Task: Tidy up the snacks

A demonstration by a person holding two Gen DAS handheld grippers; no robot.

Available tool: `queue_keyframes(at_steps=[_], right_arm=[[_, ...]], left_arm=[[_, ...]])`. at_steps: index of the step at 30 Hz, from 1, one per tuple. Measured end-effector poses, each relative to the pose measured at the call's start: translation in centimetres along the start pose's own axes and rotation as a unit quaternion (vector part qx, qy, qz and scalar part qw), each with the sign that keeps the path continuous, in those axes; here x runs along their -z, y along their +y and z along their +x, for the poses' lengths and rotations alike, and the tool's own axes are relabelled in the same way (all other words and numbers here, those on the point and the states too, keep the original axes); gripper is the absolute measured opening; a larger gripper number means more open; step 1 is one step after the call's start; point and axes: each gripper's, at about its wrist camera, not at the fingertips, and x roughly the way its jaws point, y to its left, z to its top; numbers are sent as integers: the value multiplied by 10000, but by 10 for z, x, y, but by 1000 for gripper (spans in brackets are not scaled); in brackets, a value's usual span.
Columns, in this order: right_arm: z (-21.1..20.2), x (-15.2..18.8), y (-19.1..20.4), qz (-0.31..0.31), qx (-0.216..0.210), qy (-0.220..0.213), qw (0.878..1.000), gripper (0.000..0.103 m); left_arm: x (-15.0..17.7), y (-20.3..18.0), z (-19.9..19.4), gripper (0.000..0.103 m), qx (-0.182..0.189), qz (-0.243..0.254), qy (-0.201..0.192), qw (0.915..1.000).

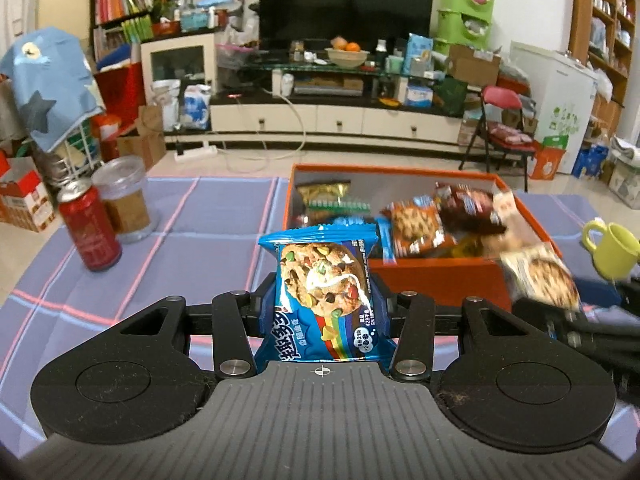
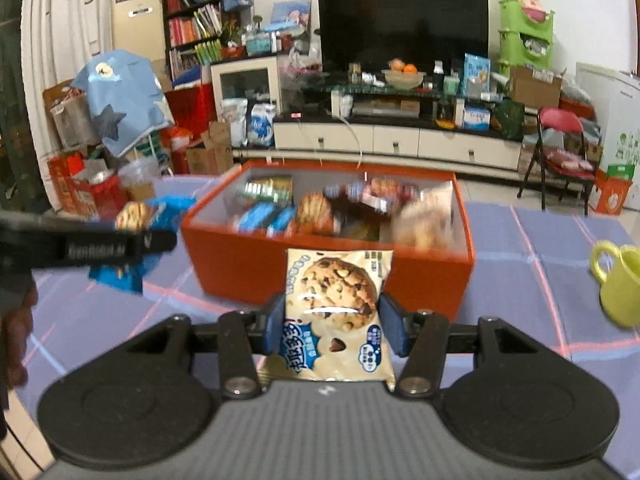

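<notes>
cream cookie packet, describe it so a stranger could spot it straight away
Find the orange box on the purple plaid tablecloth. Just in front of it, the right gripper clamps the cream cookie packet. The left gripper's packet is blue; this one is cream.

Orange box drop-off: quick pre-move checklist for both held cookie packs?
1. Left gripper shut on blue cookie pack: ok.
2. Right gripper shut on cream cookie pack: ok.
3. Orange box open on top, ahead of both: ok.
4. Free room inside the box: cannot tell, snacks already piled there and blurred.
5. Green mug off to the right, apart from the box: ok.
6. Red can and plastic cup left of the path: ok.
</notes>
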Motion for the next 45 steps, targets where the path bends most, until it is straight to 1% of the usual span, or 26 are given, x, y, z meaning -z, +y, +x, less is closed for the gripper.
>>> queue_keyframes(at_steps=[3,5,7,8,9,10,11,12,13,14,16,17,18,19,20,21,23,25,28,32,34,38,40,42,45], right_arm=[[23,-36,-1,70,-102,-73,9999,58],[45,-62,1,118,-231,-5,9997,58],[65,-81,3,142,-305,64,9994,58],[76,-89,5,107,-286,127,9995,65],[86,-95,6,83,-247,230,9994,65],[93,-99,4,86,-137,299,9994,70],[96,-102,0,100,-104,314,9994,76],[93,-104,-5,171,-139,269,9994,81],[87,-104,-9,228,-157,188,9994,83],[77,-103,-12,255,-120,71,9996,89],[54,-99,-18,299,-26,-161,9994,96],[40,-93,-20,337,-11,-265,9991,99],[26,-85,-21,373,-19,-350,9987,101],[13,-77,-22,413,21,-407,9983,102],[-1,-64,-21,440,98,-441,9980,102],[-10,-53,-19,444,172,-426,9980,102],[-20,-34,-12,427,395,-279,9979,102],[-22,-22,-4,330,593,-34,9977,102],[-15,-12,2,167,986,370,9943,102],[-8,-3,6,286,1293,767,9882,102],[-10,-4,6,298,1346,752,9876,102],[-18,-8,14,275,1263,400,9908,102],[-17,-10,14,346,1206,334,9915,102],[-12,-11,13,369,1145,447,9917,102],[-4,-13,9,428,1207,750,9889,102]], left_arm=[[-29,2,24,19,-130,4,-39,9999],[-51,2,46,19,-33,-52,36,10000],[-69,-2,71,19,236,-14,194,9995],[-73,-3,83,21,232,29,315,9992],[-76,-3,92,25,228,68,407,9989],[-77,-1,97,27,205,23,445,9988],[-76,1,97,31,195,-2,454,9988],[-75,2,93,38,219,-6,396,9990],[-73,4,87,44,253,-20,294,9992],[-70,5,80,52,246,-57,208,9995],[-64,9,62,53,233,-152,89,9996],[-60,10,52,57,250,-183,40,9995],[-53,11,41,65,227,-210,1,9995],[-44,10,30,69,155,-218,-11,9996],[-35,7,20,76,29,-172,6,9998],[-26,3,14,79,-121,-90,38,9999],[-10,-5,4,80,-463,61,104,9989],[5,-10,-3,81,-486,56,157,9987],[19,-14,-6,83,-540,78,228,9982],[22,-20,-8,84,-565,130,192,9981],[19,-22,-9,85,-594,103,166,9980],[13,-20,-10,87,-764,44,173,9969],[13,-20,-8,88,-850,68,166,9962],[14,-19,-4,88,-928,79,215,9954],[17,-16,-1,88,-926,20,271,9953]])
